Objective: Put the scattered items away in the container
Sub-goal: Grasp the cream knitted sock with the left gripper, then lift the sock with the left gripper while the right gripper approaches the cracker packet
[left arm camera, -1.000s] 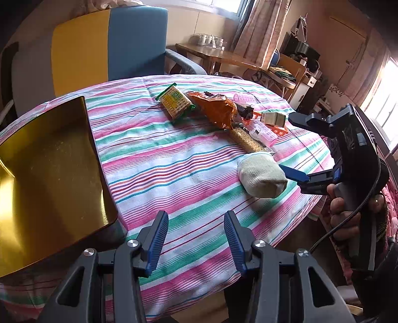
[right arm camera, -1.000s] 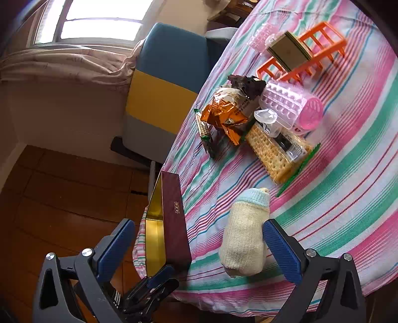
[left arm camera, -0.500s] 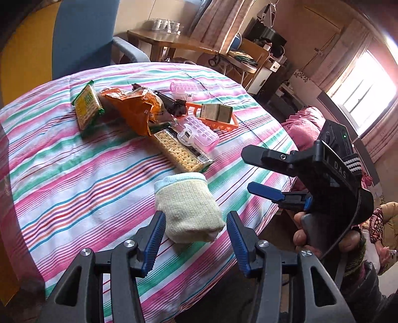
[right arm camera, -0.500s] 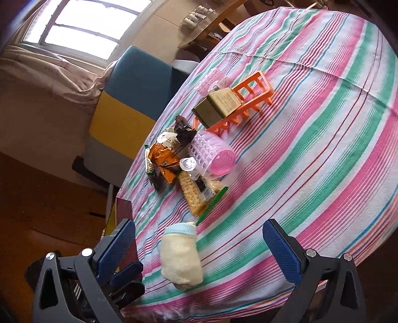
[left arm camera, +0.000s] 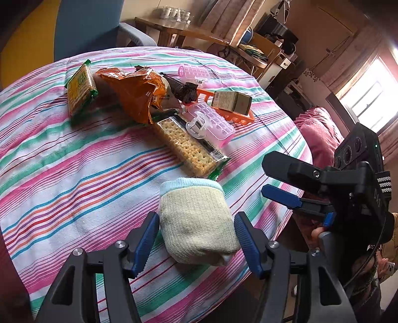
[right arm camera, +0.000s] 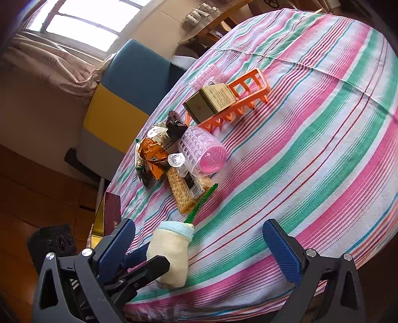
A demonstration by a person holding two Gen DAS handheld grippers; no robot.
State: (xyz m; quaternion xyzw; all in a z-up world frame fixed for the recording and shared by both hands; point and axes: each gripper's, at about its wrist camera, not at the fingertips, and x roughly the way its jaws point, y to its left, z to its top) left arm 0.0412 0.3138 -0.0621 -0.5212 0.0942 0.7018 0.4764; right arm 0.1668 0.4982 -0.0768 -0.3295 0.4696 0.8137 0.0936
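Two snack pkts point(left arm camera: 191, 146) behind sock point(left arm camera: 196, 221)

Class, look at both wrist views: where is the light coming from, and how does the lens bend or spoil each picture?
Left wrist view: a blown-out window at upper right; the striped tablecloth bulges from fisheye, corners go dark. Right wrist view: a glaring window at upper left; the table edge curves steeply, and the rolled sock casts only a soft shadow.

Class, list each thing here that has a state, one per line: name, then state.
Left tool: open, fingers either side of the rolled sock.
Right tool: open, holding nothing.
Rolled sock: lying on the tablecloth.
Orange snack bag: crumpled.
Cracker pack: lying flat.
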